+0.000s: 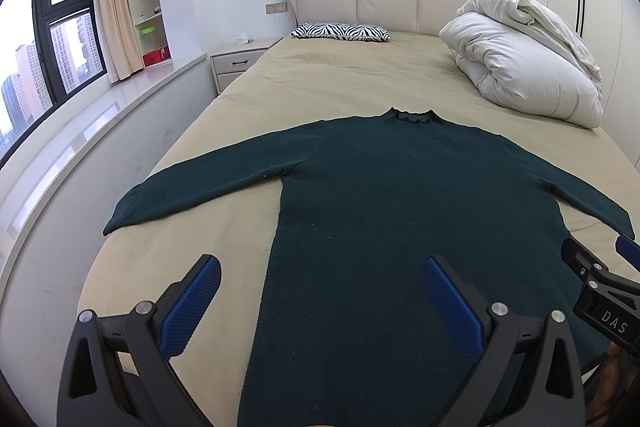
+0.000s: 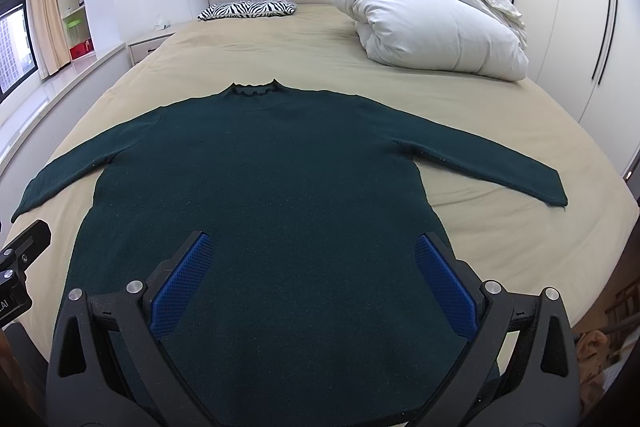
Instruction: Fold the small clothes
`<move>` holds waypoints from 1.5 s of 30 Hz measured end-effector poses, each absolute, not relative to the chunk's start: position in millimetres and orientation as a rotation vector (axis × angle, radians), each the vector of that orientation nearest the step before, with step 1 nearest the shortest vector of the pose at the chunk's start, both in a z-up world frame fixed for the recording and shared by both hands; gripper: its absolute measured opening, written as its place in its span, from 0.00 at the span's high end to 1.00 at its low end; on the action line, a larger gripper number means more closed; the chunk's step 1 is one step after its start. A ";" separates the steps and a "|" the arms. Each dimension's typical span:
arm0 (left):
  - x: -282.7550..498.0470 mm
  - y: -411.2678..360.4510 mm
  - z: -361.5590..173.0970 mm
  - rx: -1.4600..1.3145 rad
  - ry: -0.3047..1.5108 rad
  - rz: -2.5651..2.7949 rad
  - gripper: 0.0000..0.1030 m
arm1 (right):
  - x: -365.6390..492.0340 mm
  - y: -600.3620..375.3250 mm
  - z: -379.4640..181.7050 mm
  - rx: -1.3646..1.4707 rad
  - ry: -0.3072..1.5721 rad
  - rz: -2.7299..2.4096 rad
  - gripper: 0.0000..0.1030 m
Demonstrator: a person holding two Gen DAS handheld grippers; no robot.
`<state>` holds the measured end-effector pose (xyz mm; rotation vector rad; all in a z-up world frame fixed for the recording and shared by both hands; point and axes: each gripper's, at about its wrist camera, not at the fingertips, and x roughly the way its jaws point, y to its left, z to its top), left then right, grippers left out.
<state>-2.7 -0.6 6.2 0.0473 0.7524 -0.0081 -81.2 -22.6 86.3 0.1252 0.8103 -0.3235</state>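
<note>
nearest the cameras, the left claw (image 1: pixel 320 291) hangs with its blue pads spread wide and nothing between them, over the lower left part of the dark green sweater (image 1: pixel 380 211); the garment's left side edge runs up between its two fingers. the right claw (image 2: pixel 312 275) is likewise spread and empty, over the lower right of the sweater (image 2: pixel 256 187), with the right side edge just at its outer finger. the hem is hidden below both views.

the sweater lies flat on the beige bed (image 2: pixel 500 227), its long axis running straight away from both claws, collar at the far end, and both sleeves spread outward to the sides. the left sleeve (image 1: pixel 200 183) lies ahead and to the left of the left claw, the right sleeve (image 2: pixel 500 163) ahead and to the right of the right claw, so each claw looks nearer to its own side. no fold seems made yet.

beyond the collar sit a zebra pillow (image 1: pixel 340 31) and a rolled white duvet (image 2: pixel 432 23).
</note>
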 end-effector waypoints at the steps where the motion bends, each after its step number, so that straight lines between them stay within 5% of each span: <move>1: -2.8 -0.5 6.3 0.047 0.753 -0.009 0.00 | -81.2 -22.7 86.2 0.125 0.810 -0.324 0.00; 45: -3.7 1.1 6.2 0.046 0.755 -0.007 0.00 | -81.0 -22.2 79.7 0.134 0.815 -0.322 0.00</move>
